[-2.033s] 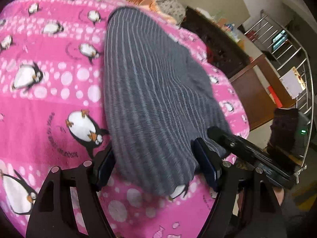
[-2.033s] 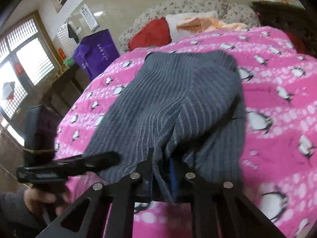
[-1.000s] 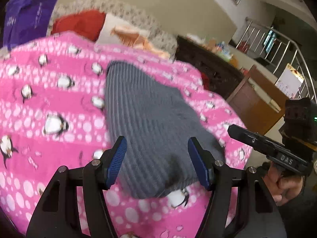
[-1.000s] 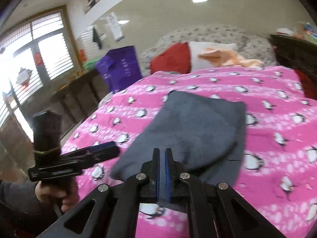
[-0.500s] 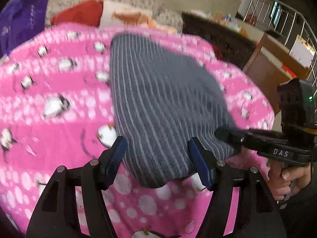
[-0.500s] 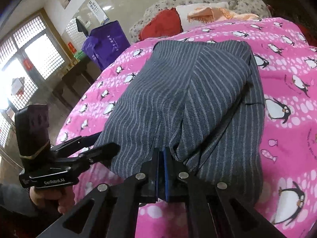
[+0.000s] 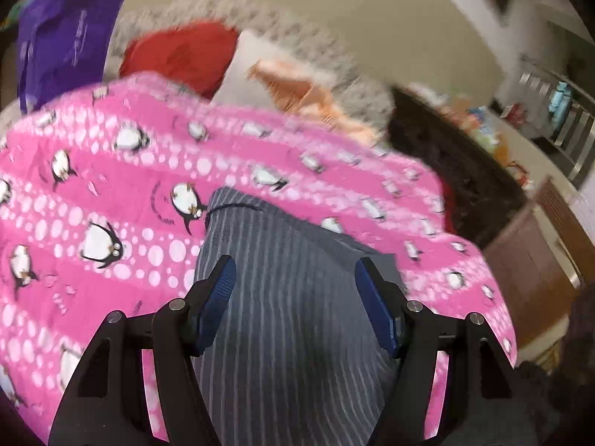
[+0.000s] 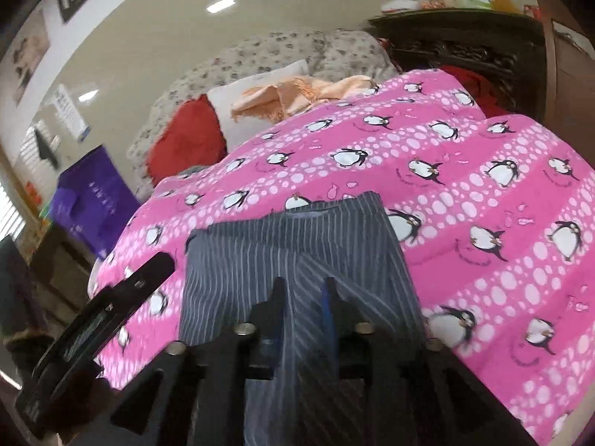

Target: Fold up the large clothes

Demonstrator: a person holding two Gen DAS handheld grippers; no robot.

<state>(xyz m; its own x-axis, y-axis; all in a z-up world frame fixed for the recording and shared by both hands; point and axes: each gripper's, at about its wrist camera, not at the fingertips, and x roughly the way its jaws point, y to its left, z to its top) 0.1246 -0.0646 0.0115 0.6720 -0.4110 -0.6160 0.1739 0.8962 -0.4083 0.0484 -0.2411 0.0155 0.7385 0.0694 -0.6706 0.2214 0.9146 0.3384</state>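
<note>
Grey pinstriped woven garment (image 8: 297,245) lies folded on the fleecy pink penguin blanket (image 8: 483,186); right gripper (image 8: 303,297) pinches its near edge, left gripper (image 7: 293,278) gapes wide above (pillows (image 8: 186,137) beyond).

Bare pink blanket (image 8: 502,200) right of striped cloth (image 8: 297,245): room to pass. More bare blanket beyond cloth. Left gripper (image 8: 111,297) close by cloth's left edge. Pillows (image 8: 253,104) block far end. Dark cabinet (image 8: 465,44) blocks far right.
</note>
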